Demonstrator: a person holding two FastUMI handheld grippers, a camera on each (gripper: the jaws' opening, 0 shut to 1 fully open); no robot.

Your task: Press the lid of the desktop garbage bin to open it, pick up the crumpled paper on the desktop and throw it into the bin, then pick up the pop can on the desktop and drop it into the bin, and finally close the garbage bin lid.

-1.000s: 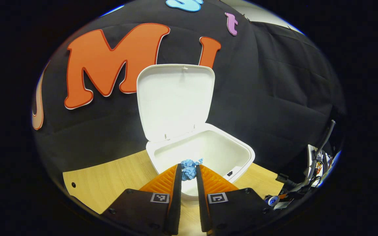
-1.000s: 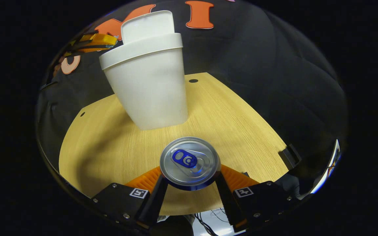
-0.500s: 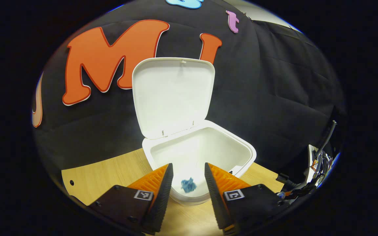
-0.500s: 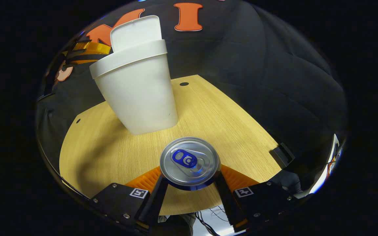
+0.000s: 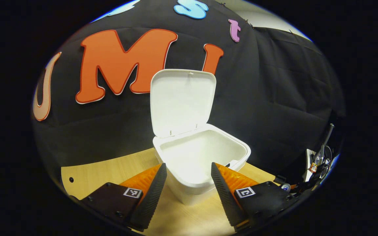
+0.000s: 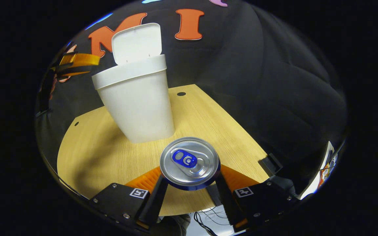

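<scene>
The left gripper (image 5: 189,193) hangs with its fingers spread wide apart, empty, over the near rim of the white plastic desktop bin (image 5: 205,170). Its white hinged lid (image 5: 182,101) stands upright at the far side, on the pale wooden tabletop (image 5: 110,170).

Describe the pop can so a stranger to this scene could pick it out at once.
Start at the light wooden tabletop, where a tall white plastic garbage bin stands with its lid up. In front of the bin, the right gripper is shut on a round aluminium pop can. Its silver top with a blue pull tab is the only metal thing here.
</scene>
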